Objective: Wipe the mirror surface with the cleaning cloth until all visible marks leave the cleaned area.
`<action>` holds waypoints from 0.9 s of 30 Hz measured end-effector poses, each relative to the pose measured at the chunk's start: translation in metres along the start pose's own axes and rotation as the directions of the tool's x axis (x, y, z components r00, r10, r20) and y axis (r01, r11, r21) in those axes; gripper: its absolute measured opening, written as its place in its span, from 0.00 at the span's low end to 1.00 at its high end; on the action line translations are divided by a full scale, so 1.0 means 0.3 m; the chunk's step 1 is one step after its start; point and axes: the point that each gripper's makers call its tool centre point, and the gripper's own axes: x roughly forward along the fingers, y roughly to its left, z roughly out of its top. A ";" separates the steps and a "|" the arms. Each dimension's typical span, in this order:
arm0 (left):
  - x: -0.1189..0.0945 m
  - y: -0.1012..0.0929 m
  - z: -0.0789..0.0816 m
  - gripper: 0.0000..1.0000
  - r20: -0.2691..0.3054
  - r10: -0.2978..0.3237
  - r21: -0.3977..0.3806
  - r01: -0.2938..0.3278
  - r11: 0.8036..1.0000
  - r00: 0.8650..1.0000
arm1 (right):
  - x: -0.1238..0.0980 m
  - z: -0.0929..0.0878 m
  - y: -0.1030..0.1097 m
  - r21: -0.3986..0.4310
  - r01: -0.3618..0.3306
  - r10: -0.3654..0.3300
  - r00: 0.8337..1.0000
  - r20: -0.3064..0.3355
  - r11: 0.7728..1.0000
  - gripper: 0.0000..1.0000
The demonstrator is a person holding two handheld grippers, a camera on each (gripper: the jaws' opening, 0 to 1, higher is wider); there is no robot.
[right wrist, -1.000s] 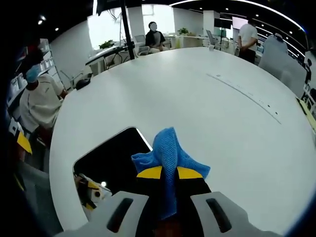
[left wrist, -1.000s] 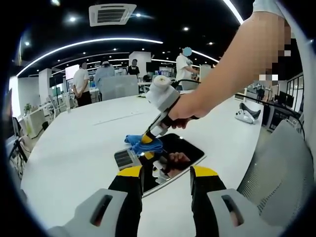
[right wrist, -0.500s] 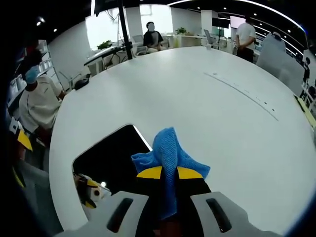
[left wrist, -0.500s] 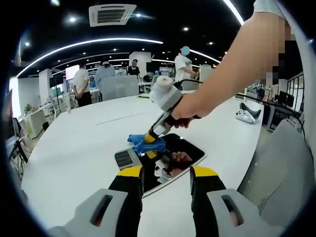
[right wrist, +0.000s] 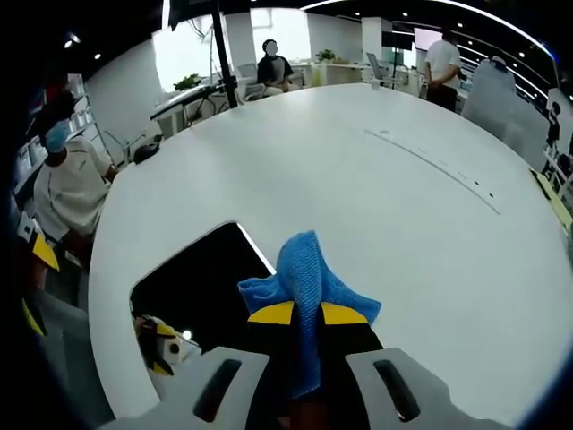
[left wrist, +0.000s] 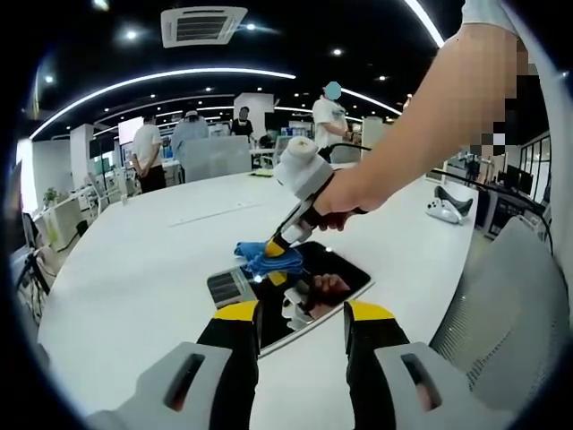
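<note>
Wiping is best done with the cloth kept flat against the mirror and drawn in overlapping strokes from the far edge toward the near one, so that no streak is missed. Light, even pressure is advised, since the mirror lies loose on the desk and could slide. The right gripper is clamped on the blue cloth, which is bunched between its jaws. In the left gripper view the cloth is seen at the mirror's far corner, apparently touching it. The left gripper is held with jaws apart and empty, just on the near side of the mirror.
</note>
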 end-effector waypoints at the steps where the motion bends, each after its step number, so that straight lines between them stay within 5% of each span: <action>1: 0.000 0.000 0.000 0.36 0.000 0.000 0.000 0.000 1.000 1.000 | 0.000 -0.001 -0.002 0.000 0.000 0.000 1.000 -0.001 1.000 0.04; 27: -0.001 -0.003 0.000 0.35 -0.004 0.000 0.008 0.000 1.000 1.000 | -0.033 -0.035 -0.032 0.010 0.022 -0.022 1.000 -0.012 1.000 0.04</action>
